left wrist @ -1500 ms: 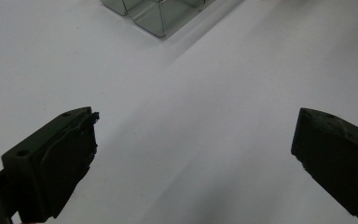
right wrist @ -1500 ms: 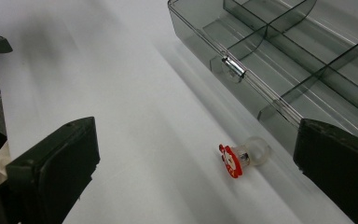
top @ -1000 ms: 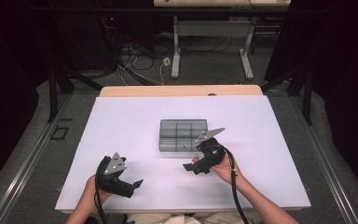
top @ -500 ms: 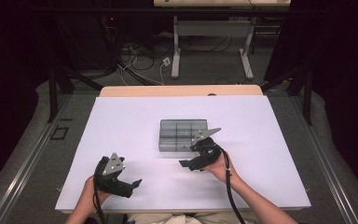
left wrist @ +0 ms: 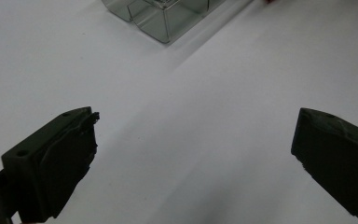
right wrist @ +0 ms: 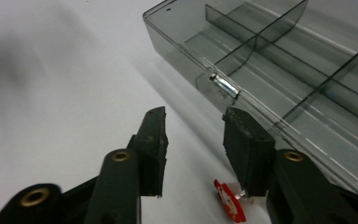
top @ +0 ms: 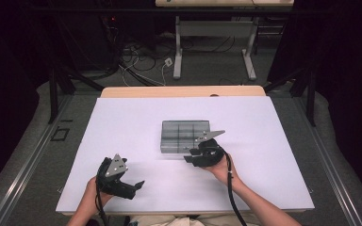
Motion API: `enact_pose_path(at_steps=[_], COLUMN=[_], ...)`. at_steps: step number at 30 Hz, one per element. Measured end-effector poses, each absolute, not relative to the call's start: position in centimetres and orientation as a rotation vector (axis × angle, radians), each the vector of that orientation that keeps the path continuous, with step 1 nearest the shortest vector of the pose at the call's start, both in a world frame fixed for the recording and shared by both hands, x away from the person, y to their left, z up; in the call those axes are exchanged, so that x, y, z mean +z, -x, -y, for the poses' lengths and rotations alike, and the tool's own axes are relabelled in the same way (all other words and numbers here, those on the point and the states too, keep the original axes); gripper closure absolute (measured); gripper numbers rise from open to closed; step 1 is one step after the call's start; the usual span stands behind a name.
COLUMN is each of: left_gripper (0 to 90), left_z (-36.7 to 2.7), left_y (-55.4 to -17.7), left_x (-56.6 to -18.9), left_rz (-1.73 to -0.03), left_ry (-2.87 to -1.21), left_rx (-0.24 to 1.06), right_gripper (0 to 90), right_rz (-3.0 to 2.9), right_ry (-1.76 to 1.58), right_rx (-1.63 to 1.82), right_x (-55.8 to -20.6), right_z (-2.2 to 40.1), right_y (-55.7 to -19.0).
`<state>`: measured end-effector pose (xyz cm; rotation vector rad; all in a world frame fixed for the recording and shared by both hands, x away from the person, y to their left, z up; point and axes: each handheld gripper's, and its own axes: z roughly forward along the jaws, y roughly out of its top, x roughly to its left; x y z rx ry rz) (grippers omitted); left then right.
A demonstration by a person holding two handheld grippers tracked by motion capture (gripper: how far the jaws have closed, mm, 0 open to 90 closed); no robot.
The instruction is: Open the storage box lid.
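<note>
Behind the white counter (top: pixel 136 127) the room is dark, with black curtains, loose cables on the grey floor and the legs of another desk at the back.

At the left, near the front edge of the counter, your left hand (top: pixel 92 195) holds the left tool (top: pixel 139 184), which lies low over the white surface. In the left gripper view the left tool (left wrist: pixel 193 144) has its two black jaws standing wide apart, with only bare white counter between them. It is well apart from the box.

In the middle of the counter stands the clear grey plastic box with dividers (top: pixel 179 136), its compartments open to the top.

At the right, your right hand (top: pixel 221 168) brings the right tool (top: pixel 188 157) to the front edge of the box. In the right gripper view the right tool (right wrist: pixel 193 135) has its jaws at a narrow gap; they have just been closing, and nothing is pressed between the pads. Just beyond the right jaw you see a small silver metal latch (right wrist: pixel 224 86) on the box wall (right wrist: pixel 182 51). Under this jaw lies a small red piece (right wrist: pixel 228 205) on the counter; I cannot tell what it is.
</note>
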<state>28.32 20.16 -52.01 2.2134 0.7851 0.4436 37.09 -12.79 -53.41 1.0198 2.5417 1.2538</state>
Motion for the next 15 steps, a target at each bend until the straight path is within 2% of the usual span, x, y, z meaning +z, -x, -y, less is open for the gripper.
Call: enact_pose_path(at_steps=[5, 9, 15], left_gripper=[0.1, 0.1, 0.1], left_z=[-20.2, -20.4, -20.7], left_y=[-28.3, -28.1, -27.9], left_x=[-52.1, -52.1, -52.1], left_rz=[-0.792, -0.795, -0.796], left_ry=[-2.211, -2.212, -2.201], left_rx=[0.453, 0.458, 0.452], right_gripper=[66.9, 76.6, 79.1], right_rz=[-2.53, -2.521, -2.513], right_ry=[-1.038, -1.08, -1.124], right_rx=[1.247, 1.266, 1.218], right_x=[-53.5, -54.2, -54.5], right_z=[12.7, 12.5, 12.6], right_y=[-37.2, -37.6, -38.0])
